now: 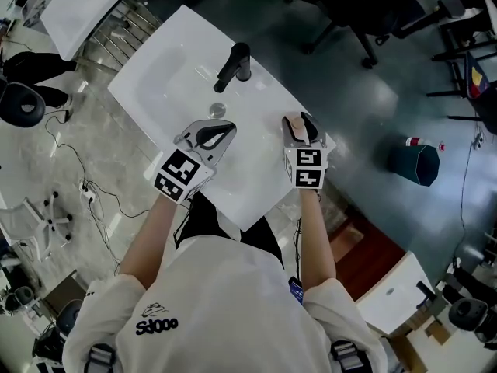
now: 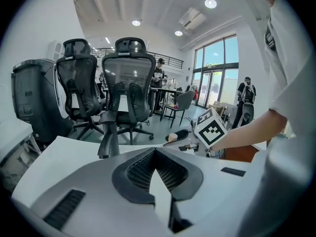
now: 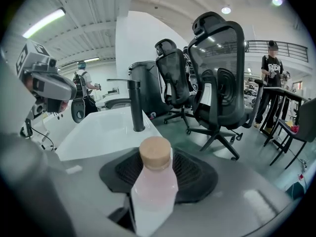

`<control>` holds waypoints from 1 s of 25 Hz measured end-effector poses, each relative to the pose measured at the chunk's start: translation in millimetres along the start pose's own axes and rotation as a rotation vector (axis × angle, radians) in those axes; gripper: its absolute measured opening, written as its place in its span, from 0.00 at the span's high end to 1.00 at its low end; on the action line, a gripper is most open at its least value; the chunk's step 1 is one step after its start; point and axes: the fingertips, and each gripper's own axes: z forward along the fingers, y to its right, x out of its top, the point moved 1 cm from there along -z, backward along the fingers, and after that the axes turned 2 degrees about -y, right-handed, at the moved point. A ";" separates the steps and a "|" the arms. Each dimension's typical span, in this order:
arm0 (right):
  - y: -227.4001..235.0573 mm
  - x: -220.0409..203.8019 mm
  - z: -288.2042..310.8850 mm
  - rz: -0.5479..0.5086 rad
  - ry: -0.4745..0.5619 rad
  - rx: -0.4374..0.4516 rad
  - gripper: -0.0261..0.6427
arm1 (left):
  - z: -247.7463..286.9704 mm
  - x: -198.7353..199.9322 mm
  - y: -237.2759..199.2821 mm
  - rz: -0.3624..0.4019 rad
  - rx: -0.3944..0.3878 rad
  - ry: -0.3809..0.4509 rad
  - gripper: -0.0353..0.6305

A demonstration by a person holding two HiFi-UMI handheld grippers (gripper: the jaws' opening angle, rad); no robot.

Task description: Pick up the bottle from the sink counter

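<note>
A small bottle (image 1: 295,128) of pale pink liquid with a tan cap stands upright between the jaws of my right gripper (image 1: 301,121), over the right edge of the white sink counter (image 1: 248,179). In the right gripper view the bottle (image 3: 154,186) fills the gap between the black mesh pads of the right gripper (image 3: 157,156), which is shut on it. My left gripper (image 1: 225,128) hovers over the counter's middle, jaws closed to a point and holding nothing. In the left gripper view its tips (image 2: 156,152) meet. The bottle's cap (image 2: 172,137) shows beyond them.
A black faucet (image 1: 233,67) rises at the counter's far side, with a round drain (image 1: 218,109) in the basin before it. A dark bin (image 1: 419,164) stands on the floor at right. Office chairs (image 3: 217,68) stand beyond the counter and cables (image 1: 85,185) lie at left.
</note>
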 end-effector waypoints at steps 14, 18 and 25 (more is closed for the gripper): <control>0.0 6.2 5.2 -0.032 0.061 -0.069 0.78 | -5.3 -0.6 -14.6 -0.007 0.017 0.013 0.94; 0.6 6.3 5.5 -0.009 0.077 -0.074 0.79 | -9.5 1.2 -18.4 0.002 0.020 0.021 0.94; -1.9 13.9 -3.2 -0.016 0.079 -0.105 0.79 | -19.7 7.2 -25.7 0.015 0.011 0.036 0.94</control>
